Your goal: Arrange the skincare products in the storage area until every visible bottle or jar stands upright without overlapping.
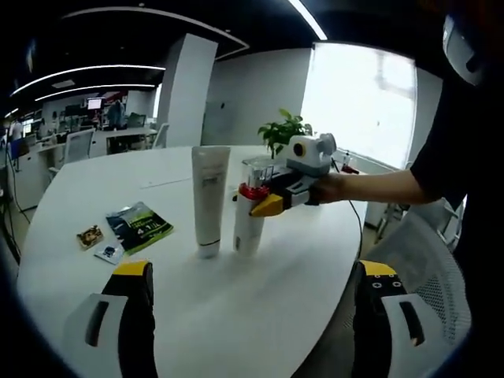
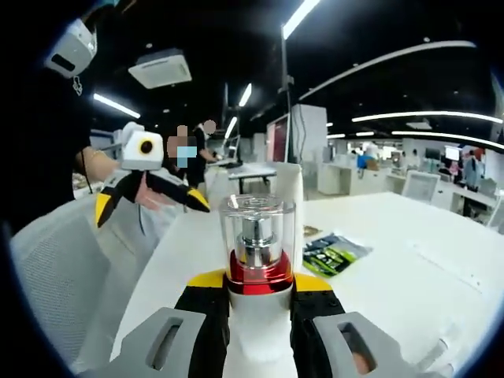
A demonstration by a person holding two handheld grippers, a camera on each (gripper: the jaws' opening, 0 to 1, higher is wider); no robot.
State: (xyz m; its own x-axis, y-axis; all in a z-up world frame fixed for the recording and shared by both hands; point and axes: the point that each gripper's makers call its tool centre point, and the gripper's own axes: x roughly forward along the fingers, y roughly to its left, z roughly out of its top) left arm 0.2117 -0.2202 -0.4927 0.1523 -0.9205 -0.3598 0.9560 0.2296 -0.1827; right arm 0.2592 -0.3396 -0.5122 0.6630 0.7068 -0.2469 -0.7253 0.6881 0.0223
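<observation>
On the white round table (image 1: 94,181) a tall white tube (image 1: 210,201) stands upright on its cap. Right beside it is a white pump bottle (image 1: 249,224) with a red collar and a clear cap, upright with its base at the table surface. My right gripper (image 1: 262,198) reaches in from the right and is shut on the bottle's neck. In the right gripper view the bottle (image 2: 257,236) sits between the jaws of the right gripper (image 2: 258,280), and the tube (image 2: 290,183) rises behind it. My left gripper (image 1: 254,269) is held wide open in front of both items, and again (image 2: 151,206) over the chair.
Green sachets (image 1: 139,226) (image 2: 335,253) and a small brown packet (image 1: 90,235) lie flat on the table, left of the tube. A potted plant (image 1: 281,131) stands at the far edge. A white mesh chair (image 1: 429,268) (image 2: 55,268) is at the table's near-right edge.
</observation>
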